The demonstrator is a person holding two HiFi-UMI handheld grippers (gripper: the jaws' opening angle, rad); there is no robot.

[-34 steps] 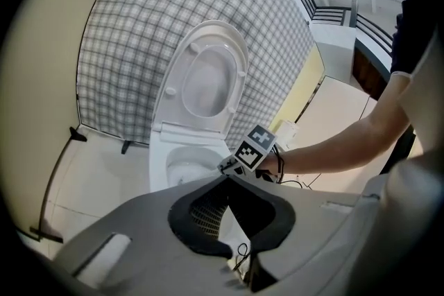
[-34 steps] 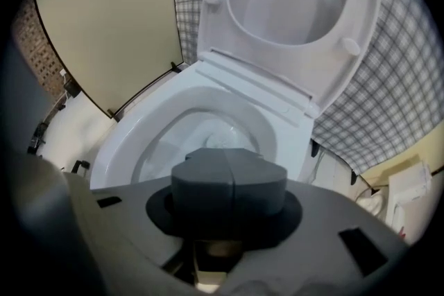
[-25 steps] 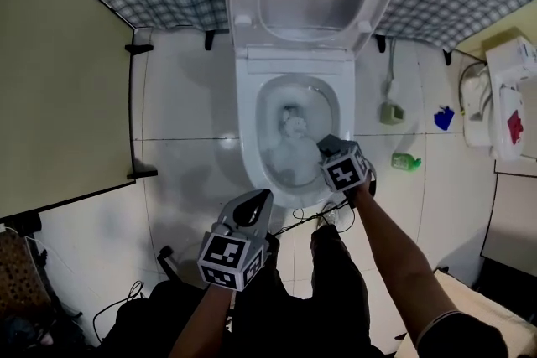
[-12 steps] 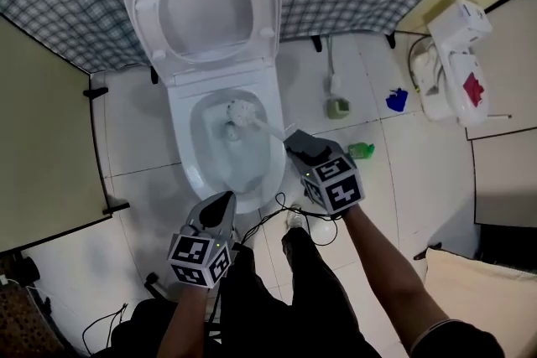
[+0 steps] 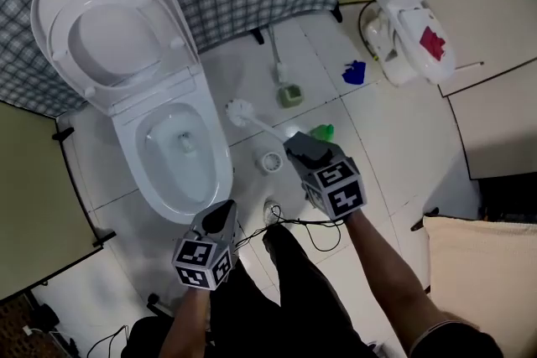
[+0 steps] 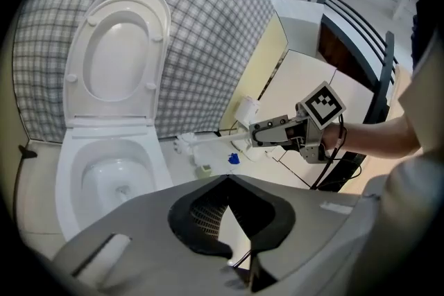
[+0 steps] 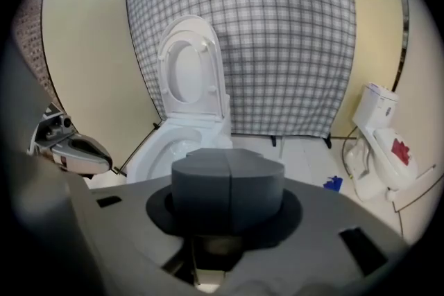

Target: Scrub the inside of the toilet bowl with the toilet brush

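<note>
The brush (image 5: 240, 112) has come out of the bowl (image 5: 223, 163). A second ago its head was down inside; now it hangs over the floor just right of the toilet, near the white holder (image 5: 270, 161). The right gripper (image 5: 303, 148) pinches its handle in its jaws. The left gripper (image 5: 225, 215) is empty, jaws pressed together. Scrubbing looks finished, and docking the brush is likely next.
</note>
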